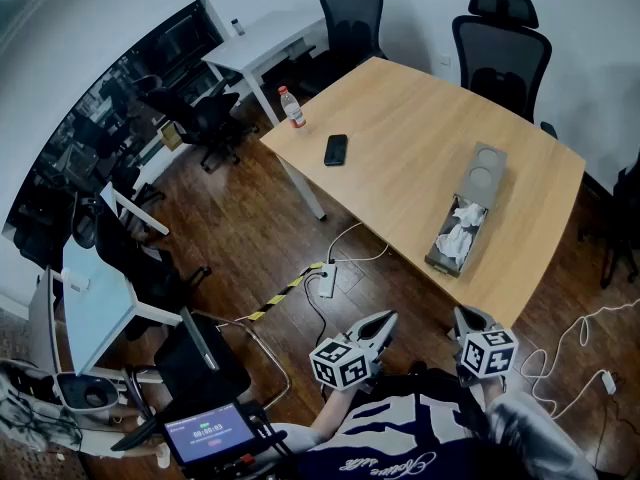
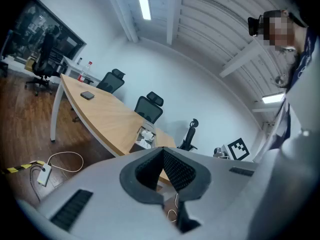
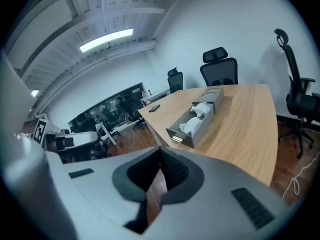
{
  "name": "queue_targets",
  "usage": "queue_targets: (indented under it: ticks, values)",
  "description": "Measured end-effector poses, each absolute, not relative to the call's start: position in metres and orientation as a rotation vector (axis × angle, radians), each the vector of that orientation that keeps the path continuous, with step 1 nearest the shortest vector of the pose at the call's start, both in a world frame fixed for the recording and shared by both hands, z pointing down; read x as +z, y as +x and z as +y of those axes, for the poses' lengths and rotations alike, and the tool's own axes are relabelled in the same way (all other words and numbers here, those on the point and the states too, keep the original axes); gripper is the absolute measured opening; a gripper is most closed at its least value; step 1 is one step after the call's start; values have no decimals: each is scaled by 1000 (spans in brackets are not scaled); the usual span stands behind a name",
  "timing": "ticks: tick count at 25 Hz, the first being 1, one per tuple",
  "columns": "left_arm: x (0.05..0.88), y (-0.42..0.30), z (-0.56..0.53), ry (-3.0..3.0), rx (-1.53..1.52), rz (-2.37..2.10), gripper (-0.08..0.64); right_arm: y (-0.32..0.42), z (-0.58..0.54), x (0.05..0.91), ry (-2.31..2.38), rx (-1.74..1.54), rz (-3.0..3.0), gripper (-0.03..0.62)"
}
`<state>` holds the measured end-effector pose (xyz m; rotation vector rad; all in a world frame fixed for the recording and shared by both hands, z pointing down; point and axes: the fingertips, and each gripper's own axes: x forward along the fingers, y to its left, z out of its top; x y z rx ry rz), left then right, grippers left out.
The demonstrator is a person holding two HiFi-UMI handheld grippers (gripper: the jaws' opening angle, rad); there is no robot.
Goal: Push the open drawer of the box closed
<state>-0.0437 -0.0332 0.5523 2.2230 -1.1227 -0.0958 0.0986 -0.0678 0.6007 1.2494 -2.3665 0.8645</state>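
The box (image 1: 485, 171) lies on the wooden surface (image 1: 400, 118), close to the near edge and toward the right end of that edge. Its drawer (image 1: 456, 233) is pulled out toward the near edge, and the drawer front almost reaches this edge. Crumpled white paper (image 1: 462, 220) lies inside the drawer.

Both grippers are held off the surface, on the person's side of the near edge, well apart from the box and not touching it. The left gripper (image 1: 380, 323) has its fingers (image 2: 177, 170) pressed together with nothing between them; in the head view the drawer is beyond them and to the right. The right gripper (image 1: 466, 318) also has its fingers (image 3: 172, 166) closed on each other and empty. In the right gripper view the drawer front (image 3: 181, 135) faces them, just above the fingertips.

A black phone (image 1: 336, 149) and a bottle (image 1: 291, 107) are at the far left corner of the surface, well apart from the box.
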Motion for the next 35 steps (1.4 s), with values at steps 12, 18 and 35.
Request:
queue_targets:
  ticks: [12, 18, 35]
  values:
    - [561, -52, -89, 2178, -5, -1161, 2, 96, -126, 653, 1198, 976, -2269, -2]
    - [569, -31, -139, 2212, 22, -1024, 2, 98, -141, 674, 1186, 1081, -2188, -3]
    - [547, -54, -343, 2350, 62, -776, 2, 93, -226, 688, 1489, 1491, -1918, -3]
